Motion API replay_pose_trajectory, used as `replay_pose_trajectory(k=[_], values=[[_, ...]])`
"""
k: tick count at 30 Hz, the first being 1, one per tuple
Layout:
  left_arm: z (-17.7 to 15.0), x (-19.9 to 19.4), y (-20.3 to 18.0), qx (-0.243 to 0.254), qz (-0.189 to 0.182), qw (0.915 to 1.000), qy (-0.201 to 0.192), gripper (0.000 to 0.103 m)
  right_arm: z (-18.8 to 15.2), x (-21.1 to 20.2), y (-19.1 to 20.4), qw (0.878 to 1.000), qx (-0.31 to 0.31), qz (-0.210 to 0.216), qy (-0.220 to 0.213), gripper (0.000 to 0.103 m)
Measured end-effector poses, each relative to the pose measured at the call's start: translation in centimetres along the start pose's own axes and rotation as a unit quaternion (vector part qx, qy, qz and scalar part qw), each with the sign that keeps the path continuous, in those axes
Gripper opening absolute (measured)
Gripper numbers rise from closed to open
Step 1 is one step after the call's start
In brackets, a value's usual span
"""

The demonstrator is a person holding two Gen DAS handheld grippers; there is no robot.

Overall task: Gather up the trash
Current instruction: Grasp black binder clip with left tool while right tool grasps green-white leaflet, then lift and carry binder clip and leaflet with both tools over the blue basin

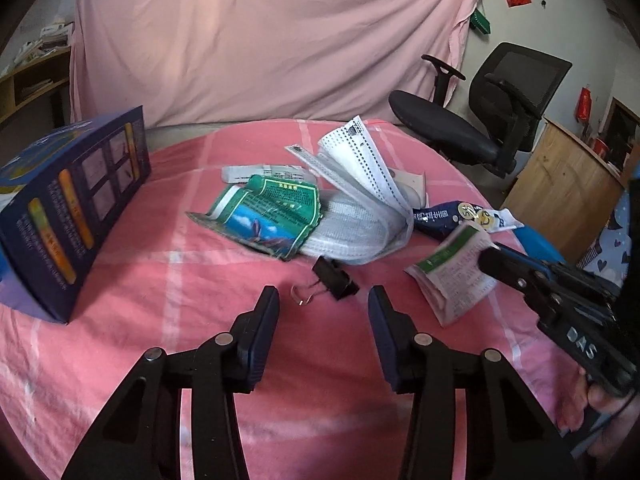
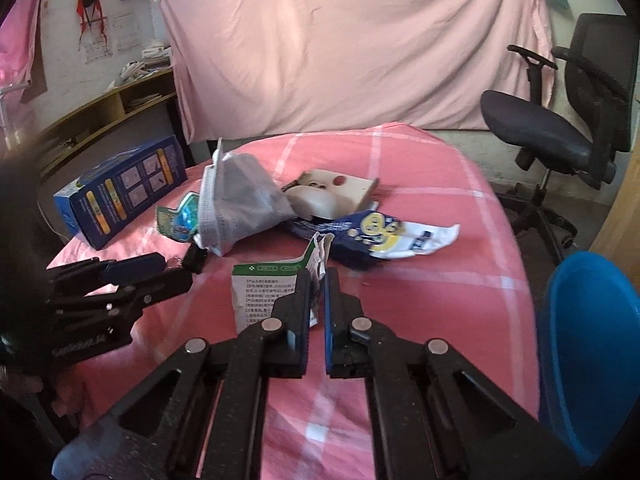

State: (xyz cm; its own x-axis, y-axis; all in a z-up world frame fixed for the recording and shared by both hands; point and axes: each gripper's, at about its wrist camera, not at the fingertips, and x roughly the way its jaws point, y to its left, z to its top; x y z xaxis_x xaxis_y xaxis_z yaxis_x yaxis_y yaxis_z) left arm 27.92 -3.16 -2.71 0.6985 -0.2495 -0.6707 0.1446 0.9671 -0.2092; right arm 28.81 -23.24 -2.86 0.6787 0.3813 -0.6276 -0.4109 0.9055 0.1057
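Trash lies heaped on a pink checked bedspread: white face masks, a green-blue wrapper and a blue-white snack bag. A small black binder clip lies just ahead of my left gripper, in line with the gap between its fingers. That gripper is open, and its pads do not touch the clip. My right gripper is shut on the torn top edge of a green-and-white paper packet. In the left wrist view the right gripper comes in from the right onto the same packet.
A dark blue carton stands on the bed at the left. A blue plastic bin sits off the bed's right edge. A black office chair and a wooden cabinet stand beyond. Cream packaging lies behind the masks.
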Motion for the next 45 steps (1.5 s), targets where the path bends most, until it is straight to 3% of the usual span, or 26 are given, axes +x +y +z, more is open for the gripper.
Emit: replay_pose_trajectory(k=[2, 5, 19, 31, 45], values=[[0.5, 0.4, -0.3, 0.002, 0.005, 1.0, 0.001, 0.04, -0.1, -0.2, -0.6, 1.0, 0.009, 0.003, -0.001, 0.032], [0.8, 1.2, -0.5, 0.0, 0.018, 0.9998, 0.005, 0.032, -0.1, -0.2, -1.0, 1.0, 0.017, 0.007, 0.001, 0.032], [-0.7, -1.0, 0.2, -0.021, 0.011, 0.9994, -0.025, 0.032, -0.5, -1.1, 0.3, 1.0, -0.008, 0.002, -0.018, 0.03], [-2.4, -5.0, -1.2, -0.016, 0.031, 0.9948, -0.096, 0.032, -1.4, -5.6, 0.8, 0.991, -0.024, -0.033, -0.124, 0.028], [-1.7, -9.2, -5.5, 0.002, 0.016, 0.9847, -0.174, 0.032, -2.3, -11.3, -0.3, 0.973, -0.01, -0.069, -0.222, 0.028]])
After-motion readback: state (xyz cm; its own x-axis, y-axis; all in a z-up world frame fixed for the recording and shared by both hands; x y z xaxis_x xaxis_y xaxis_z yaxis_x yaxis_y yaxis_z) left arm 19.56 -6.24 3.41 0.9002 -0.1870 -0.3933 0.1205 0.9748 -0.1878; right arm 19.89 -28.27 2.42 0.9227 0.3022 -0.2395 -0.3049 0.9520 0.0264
